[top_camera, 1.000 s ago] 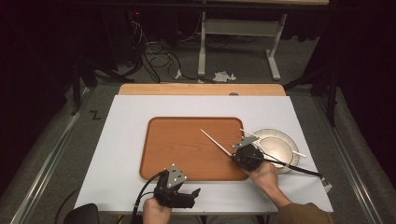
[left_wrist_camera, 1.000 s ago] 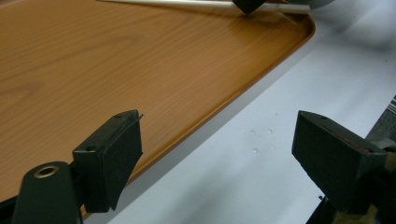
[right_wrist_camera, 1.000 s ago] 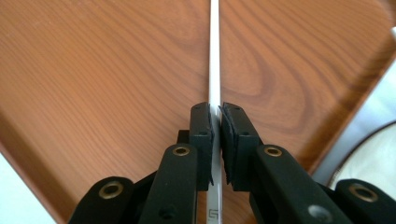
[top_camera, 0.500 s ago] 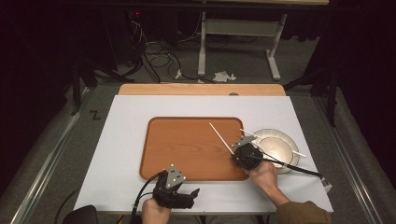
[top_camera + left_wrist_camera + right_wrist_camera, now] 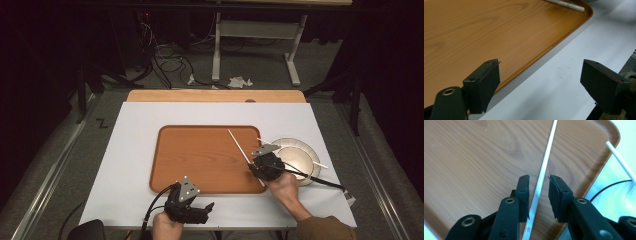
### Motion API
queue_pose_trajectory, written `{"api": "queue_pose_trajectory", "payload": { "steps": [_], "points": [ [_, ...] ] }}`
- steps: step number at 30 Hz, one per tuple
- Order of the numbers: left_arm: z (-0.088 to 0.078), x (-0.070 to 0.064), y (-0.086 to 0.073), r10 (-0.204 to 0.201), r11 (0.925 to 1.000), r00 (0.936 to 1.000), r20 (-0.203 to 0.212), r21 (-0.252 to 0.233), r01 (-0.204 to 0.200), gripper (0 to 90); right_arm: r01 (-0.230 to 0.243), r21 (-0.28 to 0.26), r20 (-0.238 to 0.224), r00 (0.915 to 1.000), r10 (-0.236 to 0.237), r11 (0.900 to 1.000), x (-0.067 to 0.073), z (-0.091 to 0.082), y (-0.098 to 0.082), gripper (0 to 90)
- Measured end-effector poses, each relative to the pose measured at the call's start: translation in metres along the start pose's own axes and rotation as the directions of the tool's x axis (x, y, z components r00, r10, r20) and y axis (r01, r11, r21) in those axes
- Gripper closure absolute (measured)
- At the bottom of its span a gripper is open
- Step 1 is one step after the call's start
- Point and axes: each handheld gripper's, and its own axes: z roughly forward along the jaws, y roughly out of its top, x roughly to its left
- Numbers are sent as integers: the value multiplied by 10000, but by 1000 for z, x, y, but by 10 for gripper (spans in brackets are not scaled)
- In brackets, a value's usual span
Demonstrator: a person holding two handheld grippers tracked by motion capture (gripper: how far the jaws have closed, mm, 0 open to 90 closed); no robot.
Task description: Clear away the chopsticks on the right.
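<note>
White chopstick (image 5: 243,152) on the tray (image 5: 200,155) — long axis diagonal, tip up-left.
Right gripper (image 5: 539,191) jaws just opening, chopstick loose between them; left gripper (image 5: 541,82) open — tray's middle bare.

You work at a white table (image 5: 140,150) with a wooden strip (image 5: 215,96) along its far edge. Beyond it, grey carpet (image 5: 260,65) holds tangled cables (image 5: 165,55), crumpled paper (image 5: 239,81) and a white desk frame (image 5: 255,35). The surroundings are dark.

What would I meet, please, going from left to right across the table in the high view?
Left gripper → wooden tray → right gripper, open around a white chopstick → plate.
</note>
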Motion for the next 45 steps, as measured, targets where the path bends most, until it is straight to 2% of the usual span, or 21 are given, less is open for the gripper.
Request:
{"api": "queue_pose_trajectory", "payload": {
  "steps": [9,14,19,20,24,33,40,45],
  "points": [
    [2,-2,2,182,9998,9998,59,28,-182,163,152,-754,-431,9989,-185,9970,-2,-19,-2,636],
    [5,-3,4,380,9992,9992,124,76,-381,164,169,-1098,-430,9988,-217,9938,-4,-31,-4,619],
    [9,-4,7,517,9986,9983,283,87,-519,163,148,-1379,-228,9996,-181,9903,-8,-44,-8,615],
    [10,-4,9,602,9981,9976,342,95,-606,163,52,-1527,-71,10000,-63,9883,-11,-51,-11,615],
    [13,-5,12,726,9973,9962,478,102,-731,164,-180,-1739,66,9998,194,9846,-18,-65,-18,628],
    [21,-7,18,1042,9943,9909,855,121,-1056,164,-716,-2073,381,9960,812,9757,-35,-87,-36,663],
    [26,-9,21,1200,9924,9871,1063,148,-1223,164,-1273,-2374,807,9854,1502,9630,-51,-106,-54,686],
    [28,-9,23,1283,9913,9850,1153,133,-1307,163,-1453,-2523,1177,9767,1794,9567,-60,-116,-63,709]
  ]
}}
